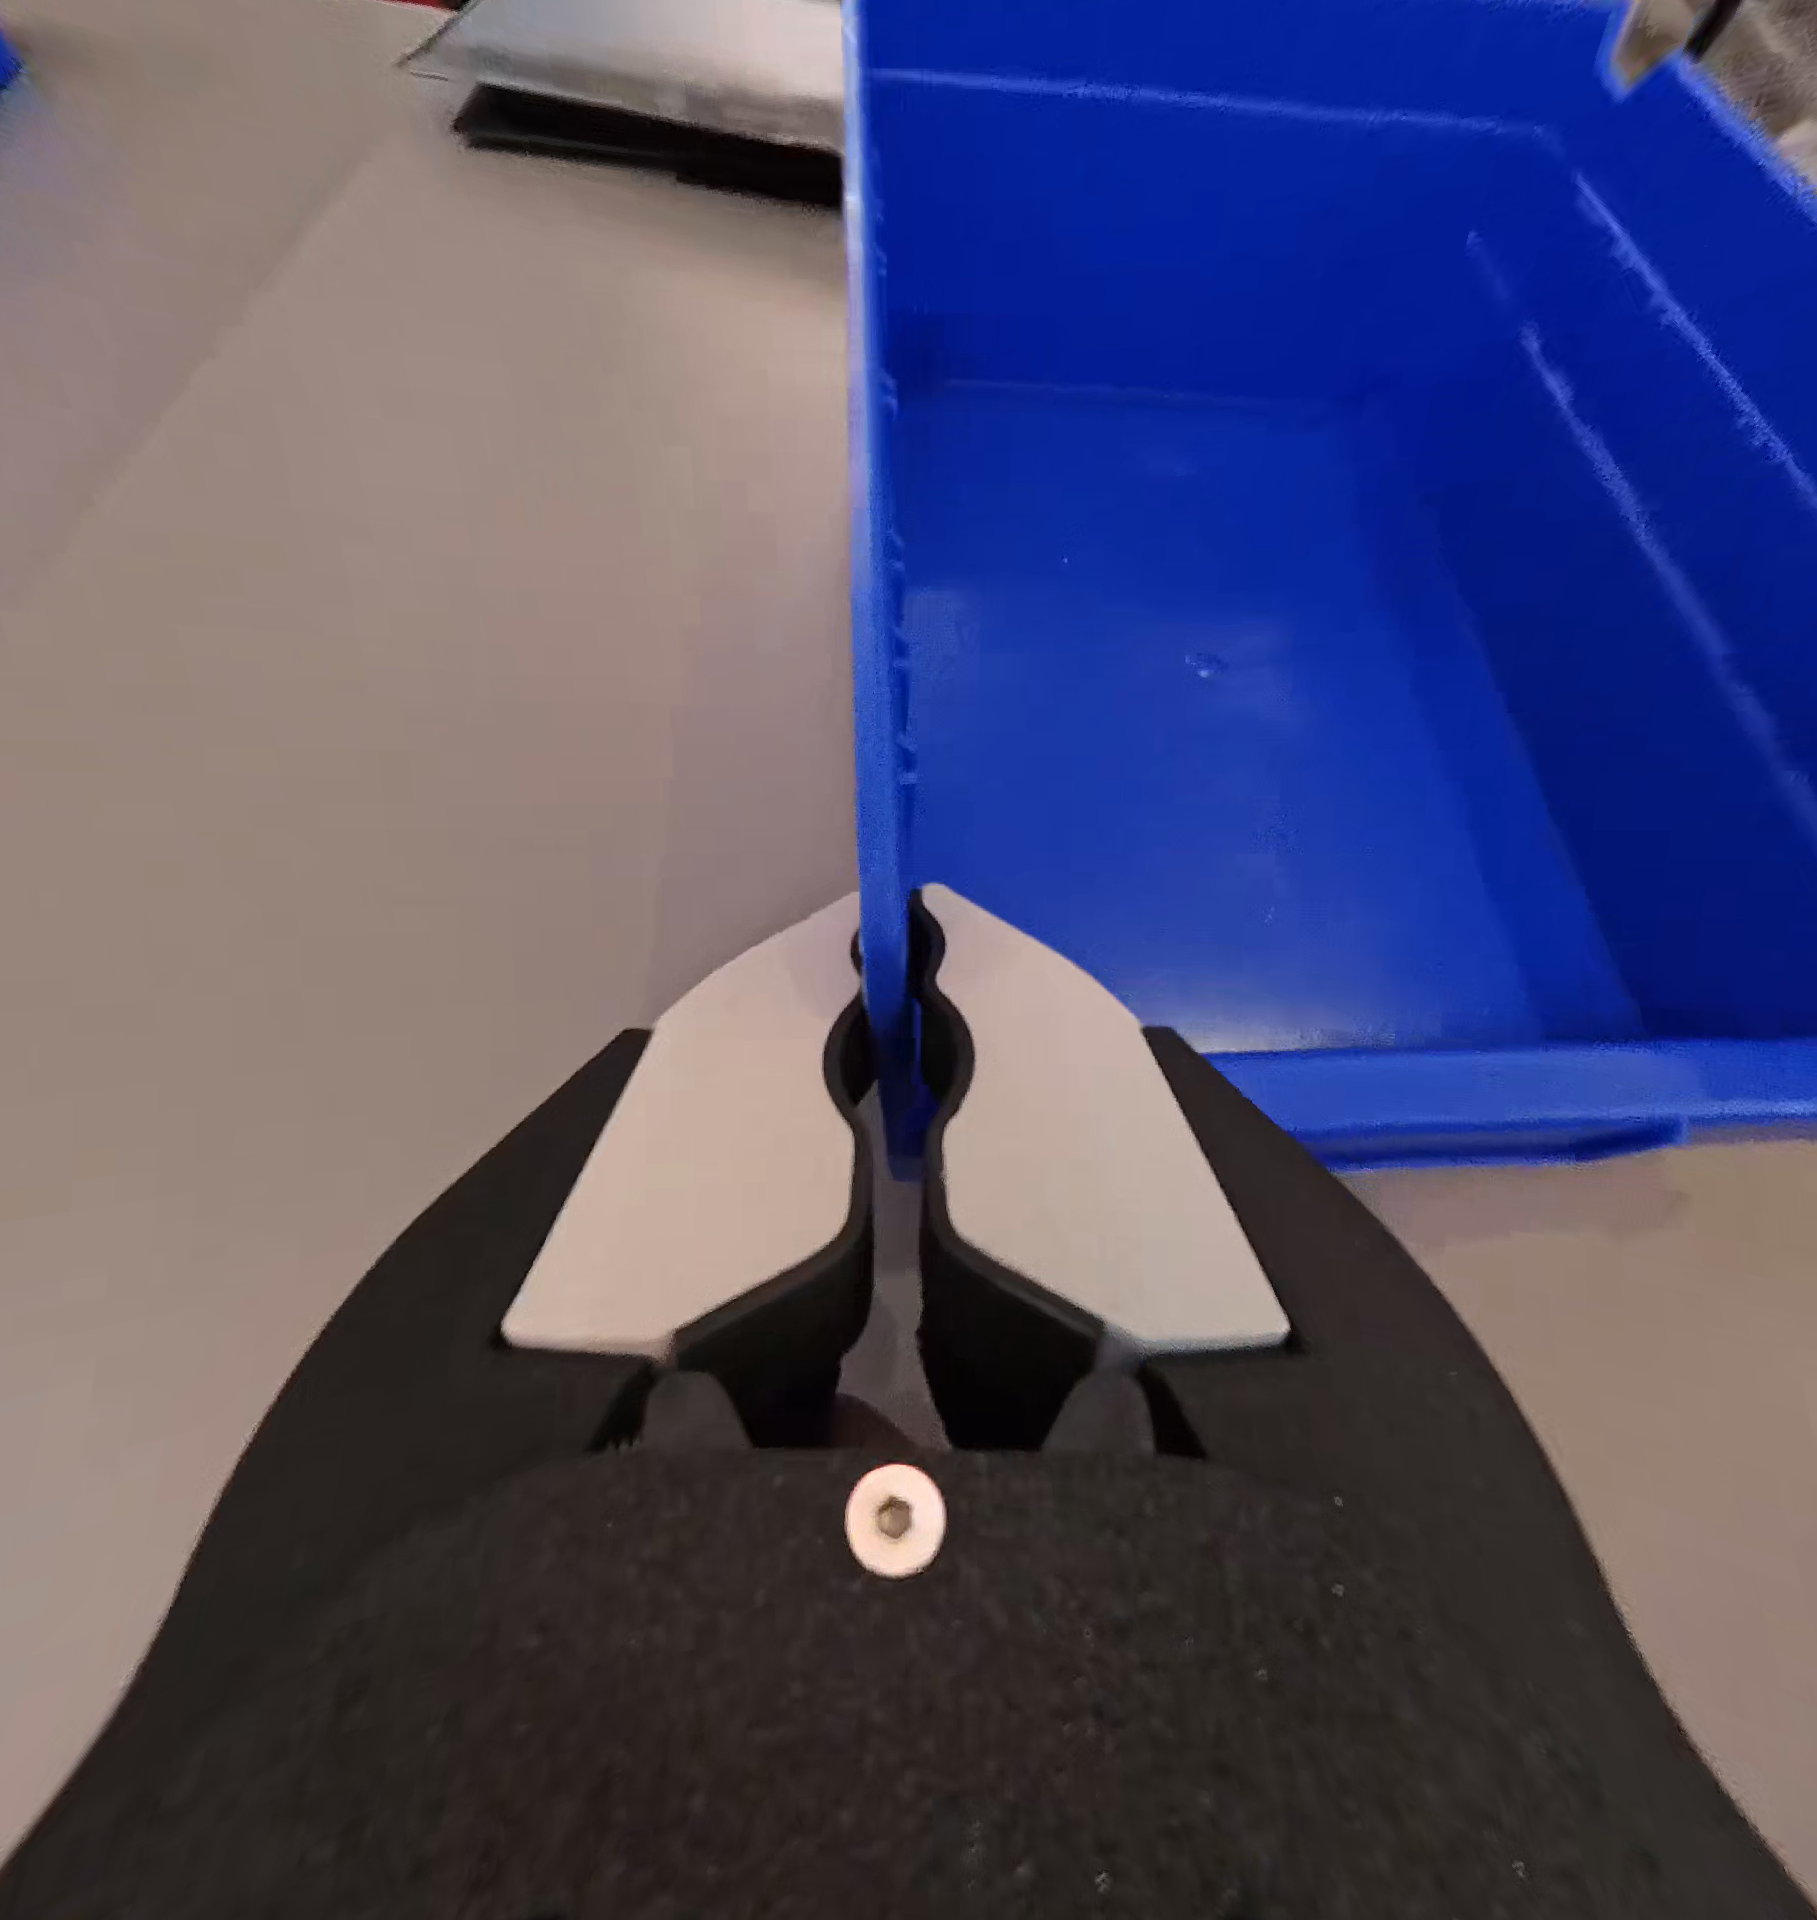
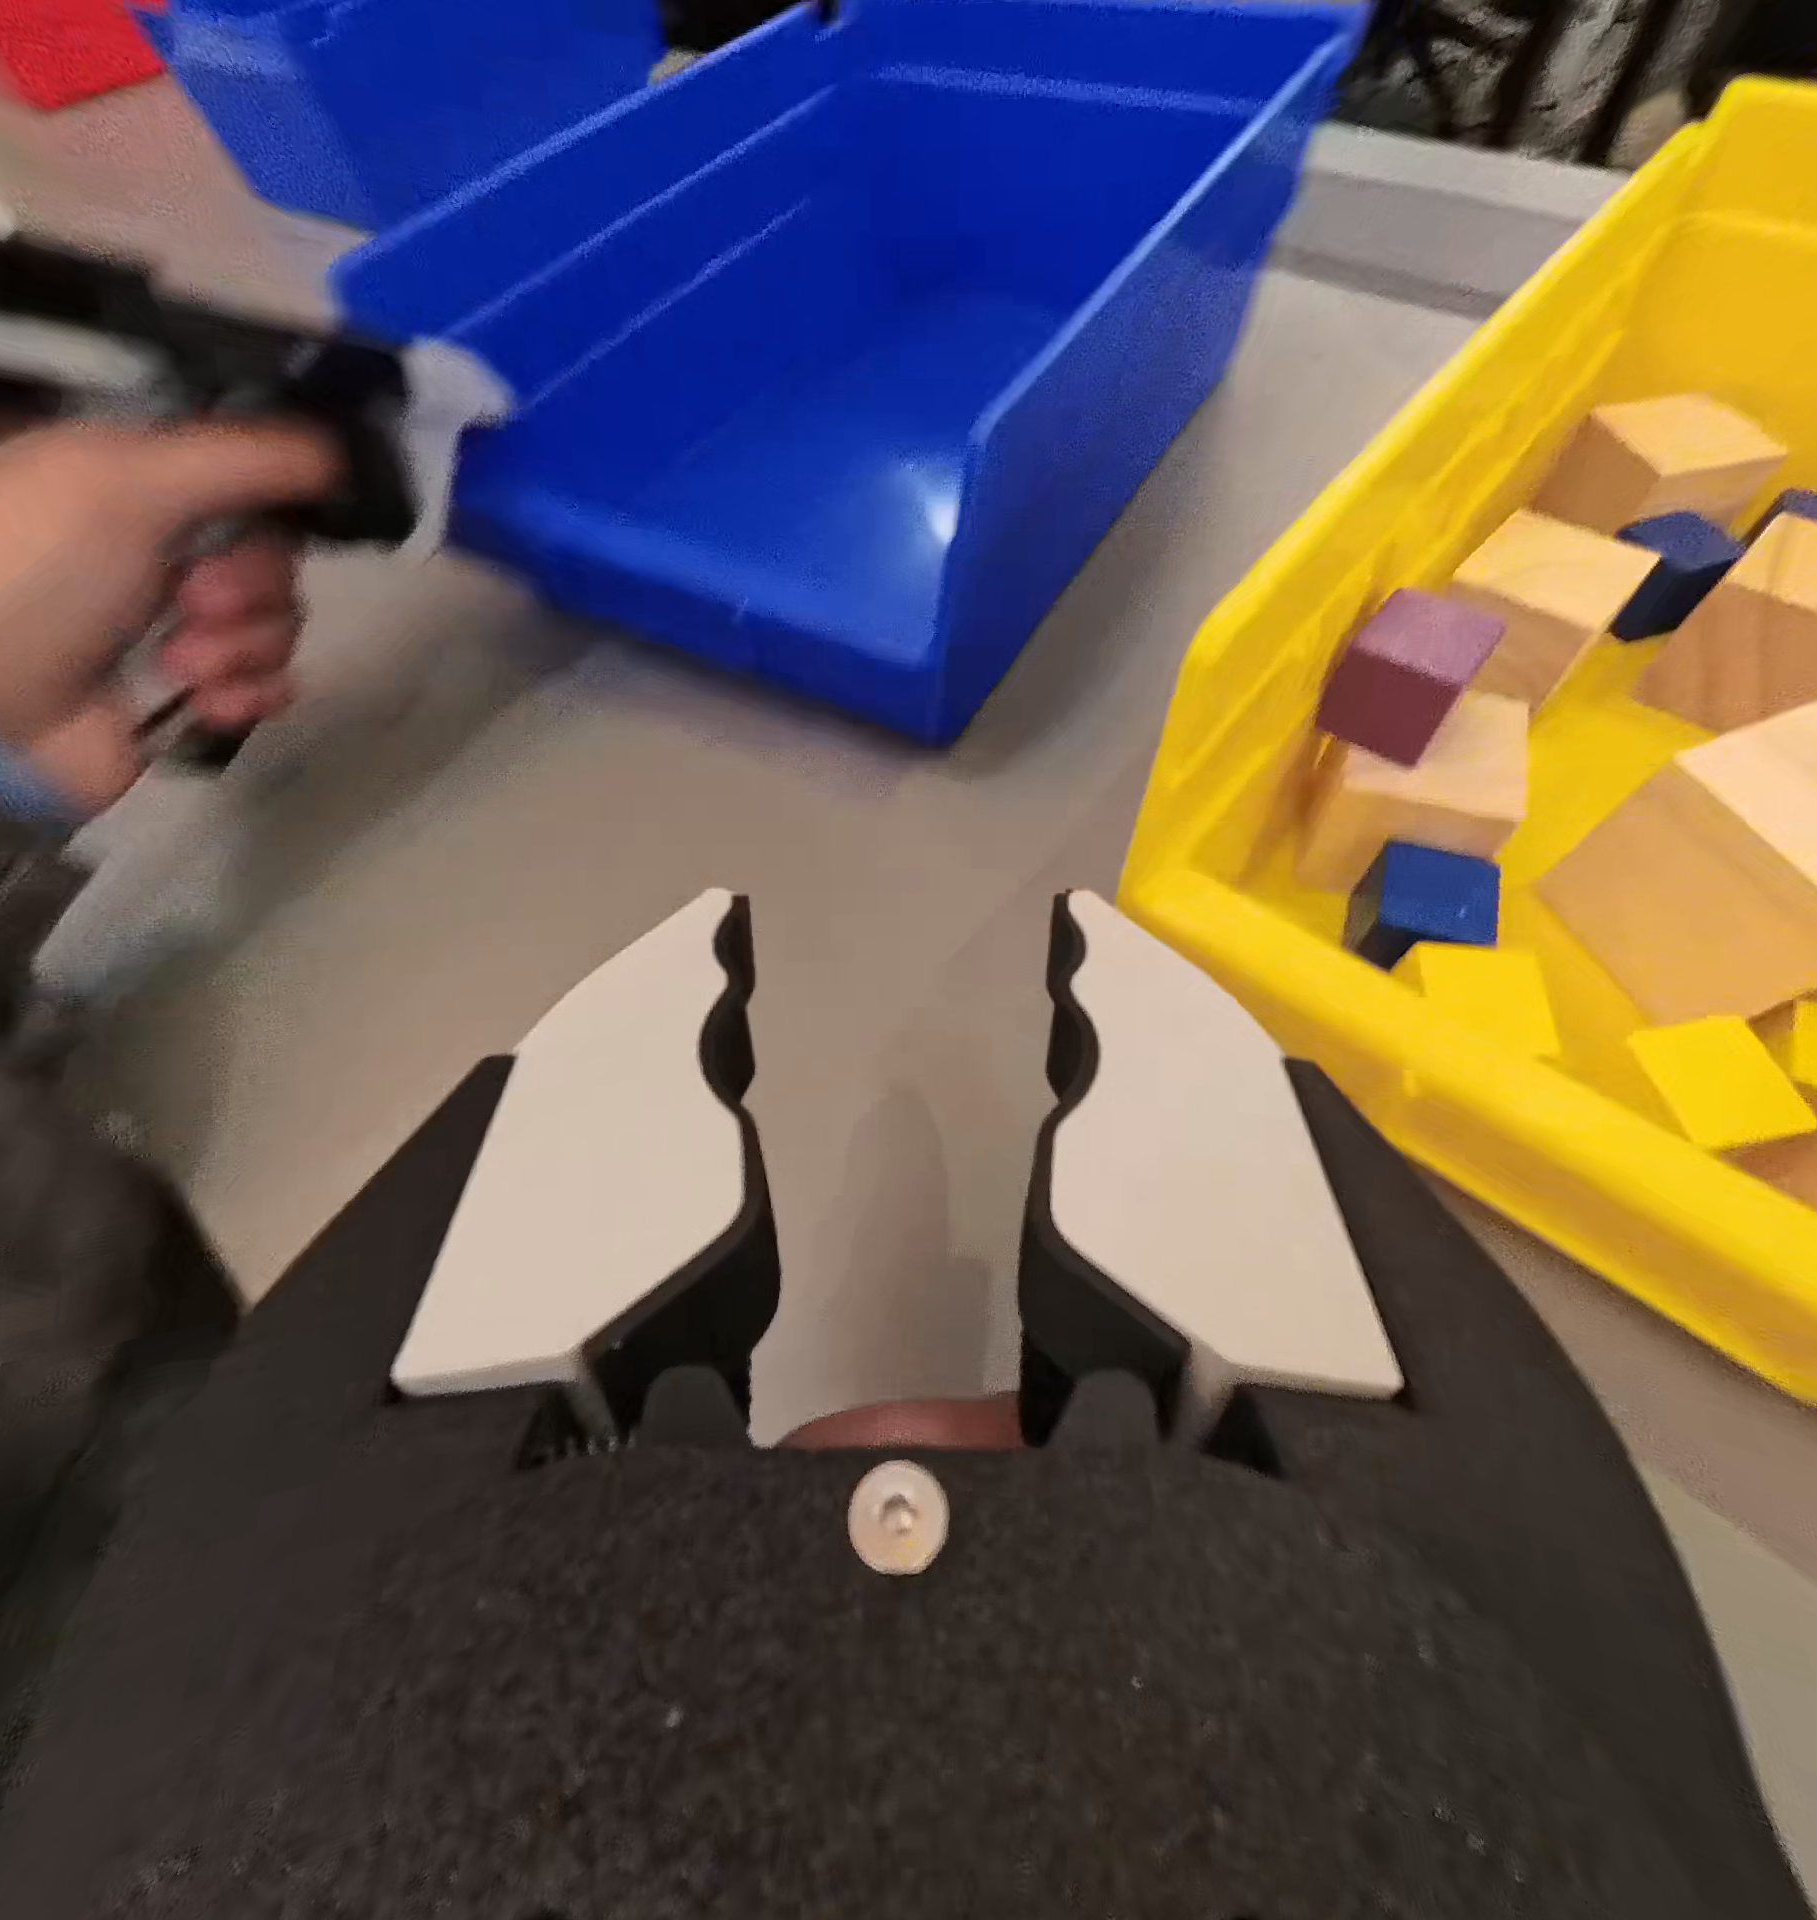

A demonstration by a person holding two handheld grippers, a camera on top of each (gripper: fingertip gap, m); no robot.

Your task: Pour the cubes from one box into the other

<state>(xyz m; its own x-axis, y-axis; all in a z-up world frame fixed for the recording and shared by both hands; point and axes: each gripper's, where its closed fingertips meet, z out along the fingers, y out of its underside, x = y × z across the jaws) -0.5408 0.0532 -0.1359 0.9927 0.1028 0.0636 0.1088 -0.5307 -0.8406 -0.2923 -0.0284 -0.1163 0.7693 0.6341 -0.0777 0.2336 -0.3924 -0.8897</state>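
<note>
My left gripper [image 1: 888, 997] is shut on the left side wall of an empty blue box [image 1: 1299, 644], both pads pressed against the thin wall near its front corner. The right wrist view shows the same blue box [image 2: 810, 416] on the grey table, with the left gripper [image 2: 416, 436] clamped at its near-left corner, held by a hand. My right gripper [image 2: 899, 987] is open and empty above the bare table, just left of a yellow box [image 2: 1330, 644]. The yellow box holds several wooden, blue, yellow and purple cubes [image 2: 1423, 769].
A second blue box [image 2: 384, 104] stands behind the first, with a red object [image 2: 52, 52] at the far left. A dark flat object [image 1: 655, 135] lies on the table beyond the left gripper. A person's dark sleeve [image 2: 42, 1195] is at the left.
</note>
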